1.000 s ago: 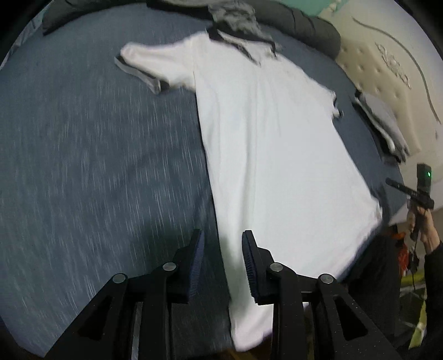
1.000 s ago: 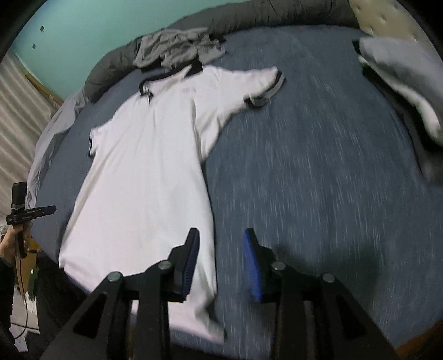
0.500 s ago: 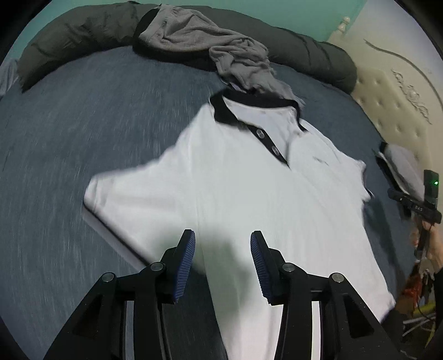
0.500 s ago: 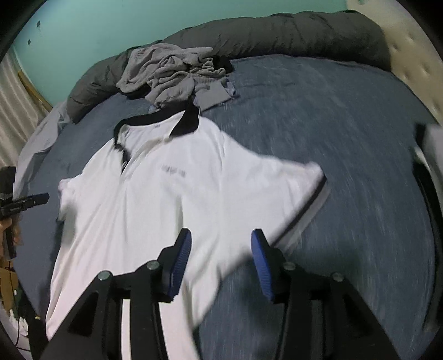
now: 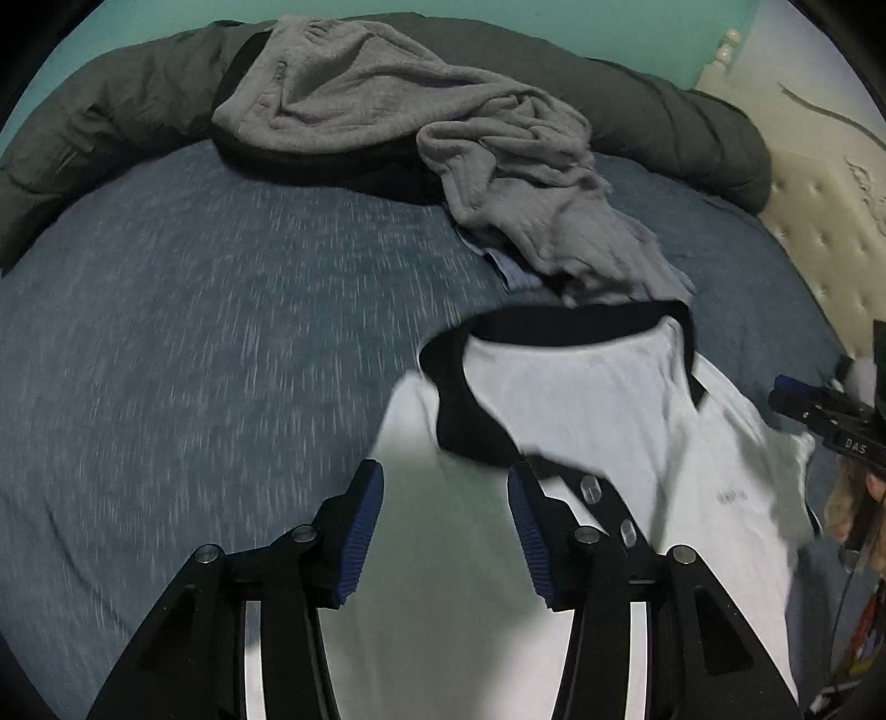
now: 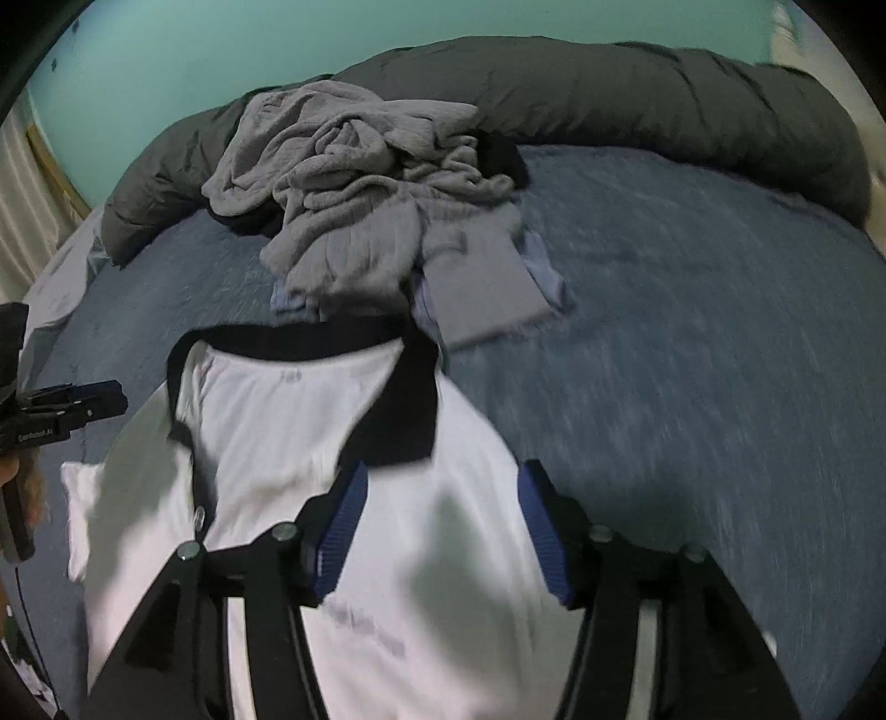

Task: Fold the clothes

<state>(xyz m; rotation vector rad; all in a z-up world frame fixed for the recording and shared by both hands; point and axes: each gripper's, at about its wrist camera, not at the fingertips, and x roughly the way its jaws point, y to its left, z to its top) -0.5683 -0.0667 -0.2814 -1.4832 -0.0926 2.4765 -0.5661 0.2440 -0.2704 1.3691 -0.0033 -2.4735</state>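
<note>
Two hand-held grippers, left [image 5: 446, 526] and right [image 6: 443, 526], gape above a white polo [image 5: 581, 421] on the blue bedspread [image 5: 221, 332] by a teal wall [image 6: 221, 44].

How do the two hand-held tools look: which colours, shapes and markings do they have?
Both look alike. The left tool and the right tool have black angular frames with triangular cut-outs and round silver bolt heads. Each finger carries a blue ribbed pad. Seen from the side, one tool bears small white lettering, too blurred to read.
</note>
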